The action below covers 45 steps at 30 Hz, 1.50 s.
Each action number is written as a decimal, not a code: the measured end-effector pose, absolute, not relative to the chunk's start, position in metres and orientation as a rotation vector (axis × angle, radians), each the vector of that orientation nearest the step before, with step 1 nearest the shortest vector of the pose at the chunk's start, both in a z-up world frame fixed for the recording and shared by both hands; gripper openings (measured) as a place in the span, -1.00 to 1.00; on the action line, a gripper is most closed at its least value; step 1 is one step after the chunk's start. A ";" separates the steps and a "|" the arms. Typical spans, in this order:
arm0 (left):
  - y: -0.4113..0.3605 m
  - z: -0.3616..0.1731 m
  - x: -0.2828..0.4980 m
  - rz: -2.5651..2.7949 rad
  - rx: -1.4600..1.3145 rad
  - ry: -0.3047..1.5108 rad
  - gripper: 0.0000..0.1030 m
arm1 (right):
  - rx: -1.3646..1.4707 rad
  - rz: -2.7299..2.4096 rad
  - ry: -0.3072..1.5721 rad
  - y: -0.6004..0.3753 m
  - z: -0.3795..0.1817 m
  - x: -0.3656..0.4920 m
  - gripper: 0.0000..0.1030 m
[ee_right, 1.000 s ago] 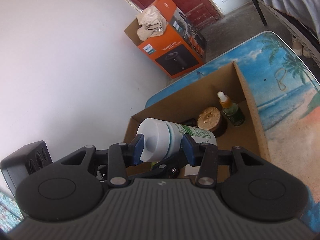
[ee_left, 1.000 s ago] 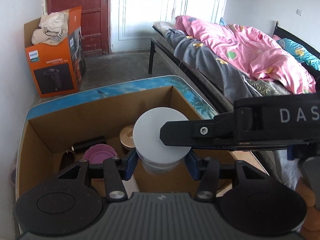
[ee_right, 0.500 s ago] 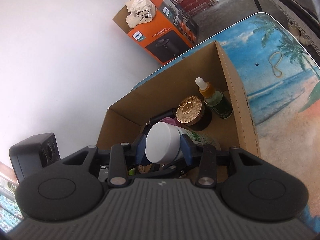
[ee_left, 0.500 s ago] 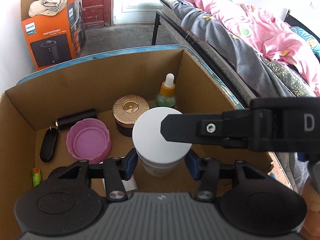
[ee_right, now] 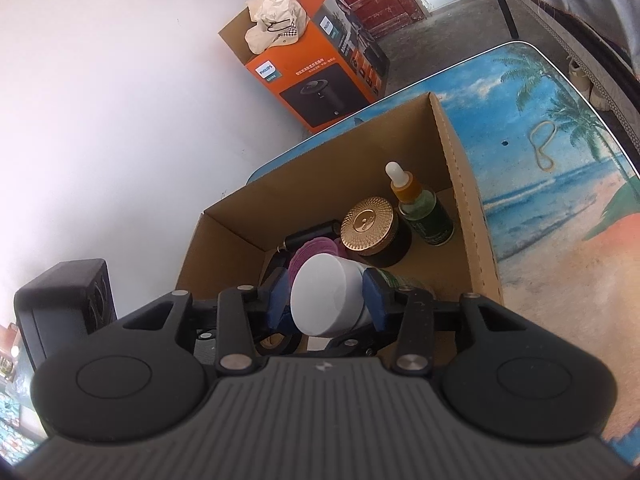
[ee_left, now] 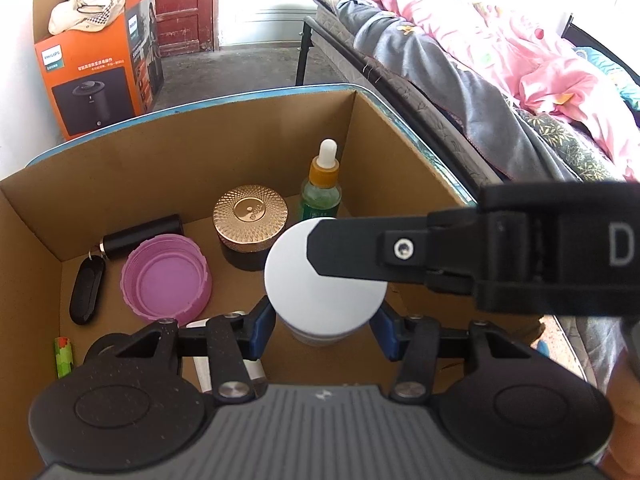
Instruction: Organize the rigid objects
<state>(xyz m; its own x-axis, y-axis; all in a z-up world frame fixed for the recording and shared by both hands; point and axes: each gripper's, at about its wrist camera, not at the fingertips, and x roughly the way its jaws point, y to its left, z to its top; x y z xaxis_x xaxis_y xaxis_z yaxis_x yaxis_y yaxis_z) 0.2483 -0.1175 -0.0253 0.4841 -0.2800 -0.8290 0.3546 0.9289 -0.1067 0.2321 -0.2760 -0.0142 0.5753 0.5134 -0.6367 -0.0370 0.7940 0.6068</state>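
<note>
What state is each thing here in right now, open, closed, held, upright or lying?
White-capped bottle: capped, gripped by both grippers over the box.
Left gripper: closed on the bottle's body.
Right gripper: closed around the bottle's cap.
Dropper bottle: upright, capped.
Gold-lidded jar: upright, lid on.
Pink lid: lying hollow side up.
Cardboard box: open.

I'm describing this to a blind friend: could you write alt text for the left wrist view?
Two handheld grippers, the left gripper from below and the right gripper from the right, hold a white-capped bottle over an open cardboard box. Inside are a gold-lidded jar, a dropper bottle, a purple lid and small dark items.
</note>
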 end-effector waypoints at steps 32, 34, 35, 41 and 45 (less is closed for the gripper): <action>-0.055 0.056 0.153 -0.283 0.063 0.726 0.96 | 0.499 0.200 0.574 -0.279 0.073 0.120 0.61; -0.046 0.058 0.147 -0.256 0.064 0.714 0.97 | 0.482 0.188 0.567 -0.272 0.074 0.112 0.68; -0.040 0.060 0.143 -0.243 0.060 0.710 0.99 | 0.472 0.182 0.566 -0.268 0.074 0.109 0.70; -0.010 0.055 0.128 -0.191 0.016 0.725 0.99 | 0.362 0.130 0.572 -0.238 0.070 0.092 0.96; 0.007 0.047 0.122 -0.145 -0.008 0.767 0.99 | 0.253 0.068 0.599 -0.215 0.062 0.084 0.97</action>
